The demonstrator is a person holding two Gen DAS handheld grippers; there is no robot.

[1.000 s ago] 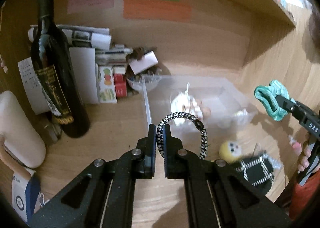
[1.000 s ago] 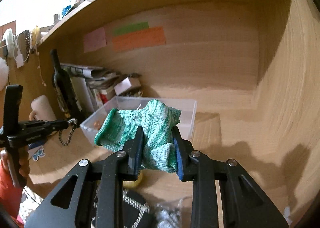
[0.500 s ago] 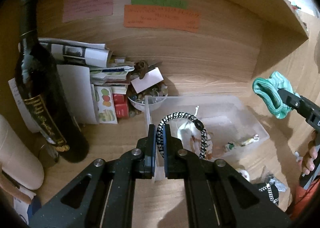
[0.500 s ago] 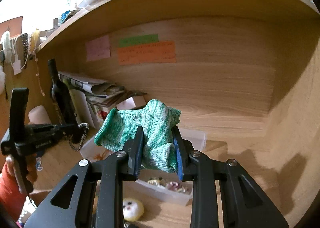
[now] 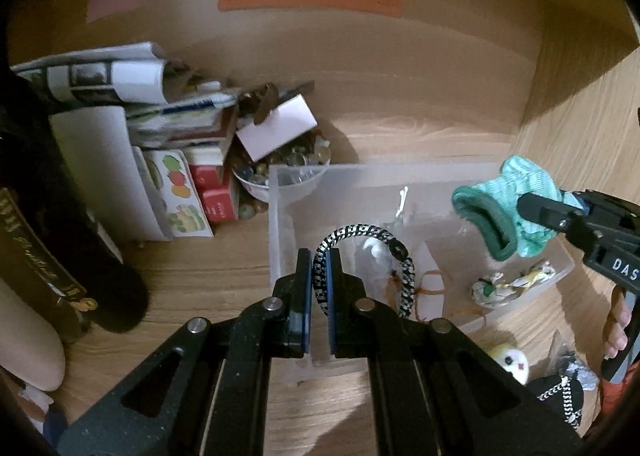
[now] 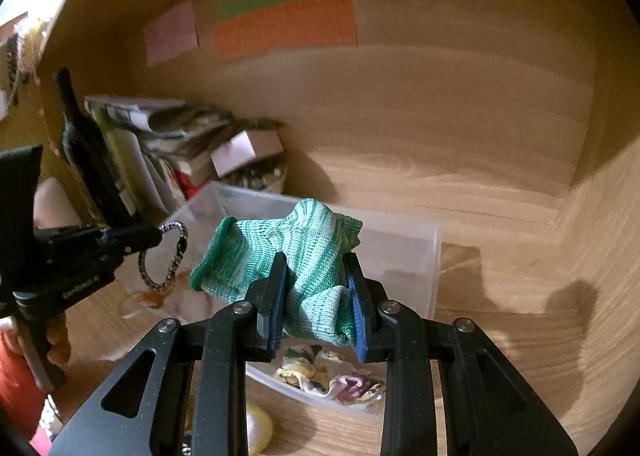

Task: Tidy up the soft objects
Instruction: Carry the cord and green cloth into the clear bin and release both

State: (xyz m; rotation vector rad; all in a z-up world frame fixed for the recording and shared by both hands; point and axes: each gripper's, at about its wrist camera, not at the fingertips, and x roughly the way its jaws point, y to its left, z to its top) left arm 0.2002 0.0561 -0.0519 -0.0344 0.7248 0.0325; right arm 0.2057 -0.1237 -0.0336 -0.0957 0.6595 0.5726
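While both tools hang over the clear plastic bin [image 5: 280, 215], the left gripper [image 5: 319, 280] is clamped on a black-and-white braided cord loop [image 5: 360, 234]. The right gripper [image 6: 316, 292] is pinching a green knit sock [image 6: 288, 252]. 1 yellow plush [image 5: 510, 362] lies on the desk just outside the bin.

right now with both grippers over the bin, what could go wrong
The braided loop is pinched only at one edge by the left gripper, so it may swing and drop outside the clear bin. The green sock in the right gripper hangs near the bin's near wall and might drape over it.
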